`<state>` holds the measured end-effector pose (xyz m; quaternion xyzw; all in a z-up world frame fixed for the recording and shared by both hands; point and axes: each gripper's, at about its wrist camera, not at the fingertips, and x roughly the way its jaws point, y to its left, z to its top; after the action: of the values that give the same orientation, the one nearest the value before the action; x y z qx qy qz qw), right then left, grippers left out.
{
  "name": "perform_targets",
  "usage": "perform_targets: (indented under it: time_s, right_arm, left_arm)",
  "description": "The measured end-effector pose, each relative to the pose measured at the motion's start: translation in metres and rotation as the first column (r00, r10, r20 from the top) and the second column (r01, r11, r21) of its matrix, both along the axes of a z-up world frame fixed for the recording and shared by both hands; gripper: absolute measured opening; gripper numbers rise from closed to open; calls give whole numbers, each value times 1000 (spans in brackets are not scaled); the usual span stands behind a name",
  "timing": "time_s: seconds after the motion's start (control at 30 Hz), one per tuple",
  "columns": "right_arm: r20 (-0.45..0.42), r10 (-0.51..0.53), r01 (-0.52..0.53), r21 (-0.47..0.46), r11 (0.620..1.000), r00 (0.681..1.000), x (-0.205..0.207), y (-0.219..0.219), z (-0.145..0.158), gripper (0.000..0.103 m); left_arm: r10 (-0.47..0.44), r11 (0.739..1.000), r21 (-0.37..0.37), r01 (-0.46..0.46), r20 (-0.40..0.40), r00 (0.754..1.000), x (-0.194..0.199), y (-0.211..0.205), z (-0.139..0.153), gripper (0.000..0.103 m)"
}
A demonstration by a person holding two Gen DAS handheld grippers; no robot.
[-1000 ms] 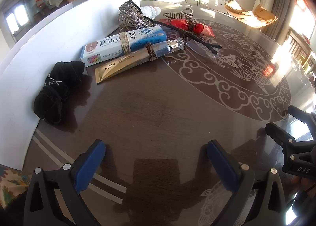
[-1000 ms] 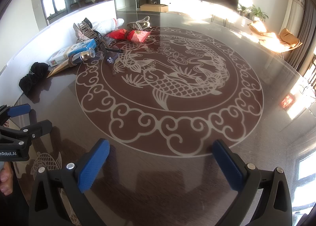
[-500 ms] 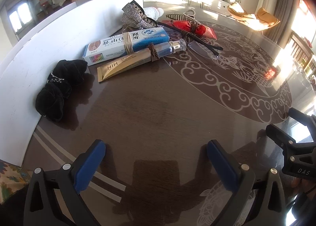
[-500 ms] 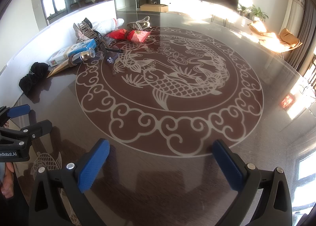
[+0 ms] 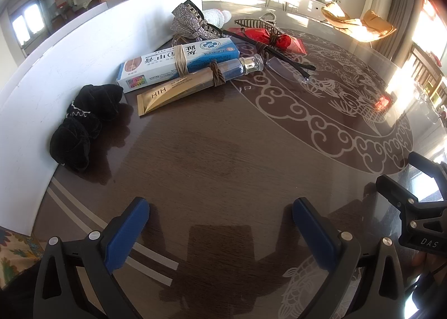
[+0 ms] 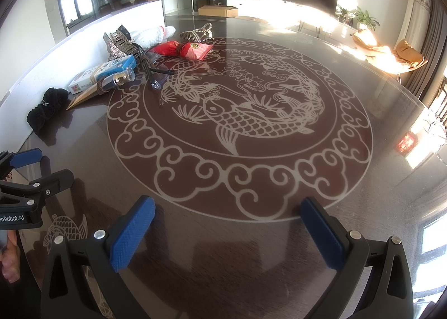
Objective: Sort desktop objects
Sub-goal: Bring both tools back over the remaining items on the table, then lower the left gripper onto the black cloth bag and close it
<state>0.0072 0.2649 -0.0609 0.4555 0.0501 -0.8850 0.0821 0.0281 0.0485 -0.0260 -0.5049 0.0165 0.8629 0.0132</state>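
A pile of objects lies by a white board: a black scrunchie [image 5: 83,126], a blue-white toothpaste box [image 5: 178,63], a gold cream tube [image 5: 195,81], a silver hair claw [image 5: 192,24], a red packet [image 5: 268,40] and glasses [image 5: 287,63]. My left gripper [image 5: 220,218] is open and empty, low over the table, short of the pile. My right gripper [image 6: 227,217] is open and empty over the table's near edge, away from the pile. In the right wrist view the scrunchie [image 6: 44,109], box [image 6: 103,73] and red packet [image 6: 190,49] lie far left.
The round dark table [image 6: 251,249] has a pale carp pattern. The white board [image 5: 56,67] stands along its left side. The right gripper's fingers [image 5: 413,193] show at the right of the left wrist view. A brown hair claw [image 6: 197,34] lies behind the packet.
The left gripper has crept forward slightly toward the pile, which sits a little lower in its view. The right gripper has not moved.
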Motion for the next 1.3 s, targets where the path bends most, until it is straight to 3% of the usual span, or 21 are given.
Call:
perform_targets:
  time_s: [0.07, 0.17, 0.23, 0.4, 0.57, 0.63, 0.73, 0.83, 1.03, 1.3]
  right_arm:
    - [0, 0, 0, 0, 1000, 1000, 0, 0, 0, 103]
    - [0, 0, 0, 0, 1000, 1000, 0, 0, 0, 103]
    - [0, 0, 0, 0, 1000, 1000, 0, 0, 0, 103]
    - [0, 0, 0, 0, 1000, 1000, 0, 0, 0, 103]
    - [0, 0, 0, 0, 1000, 1000, 0, 0, 0, 103]
    - [0, 0, 0, 0, 1000, 1000, 0, 0, 0, 103]
    - [0, 0, 0, 0, 1000, 1000, 0, 0, 0, 103]
    - [0, 0, 0, 0, 1000, 1000, 0, 0, 0, 103]
    - [0, 1, -1, 0, 1000, 1000, 0, 0, 0, 103]
    - [0, 1, -1, -1, 1000, 1000, -1, 0, 0, 103]
  left_arm:
    - [42, 997, -58, -46, -61, 997, 1, -5, 10, 103]
    - [121, 979, -132, -154, -225, 967, 0, -21, 36, 103]
    - [159, 965, -162, -205, -260, 953, -11, -36, 43, 103]
    - [275, 948, -122, -295, -155, 949, -47, -77, 24, 103]
    - [312, 940, -118, -320, -88, 946, -68, -86, 4, 103]
    - [282, 953, -87, -289, -85, 956, -74, -83, 1, 103]
    - [141, 986, -76, -145, -55, 988, -70, -58, 4, 103]
    - [78, 988, -126, -88, -84, 993, -59, -32, 9, 103]
    - [185, 968, -159, -194, -69, 980, -71, -47, 9, 103]
    - [243, 970, -13, -243, -17, 970, -95, -80, 0, 103]
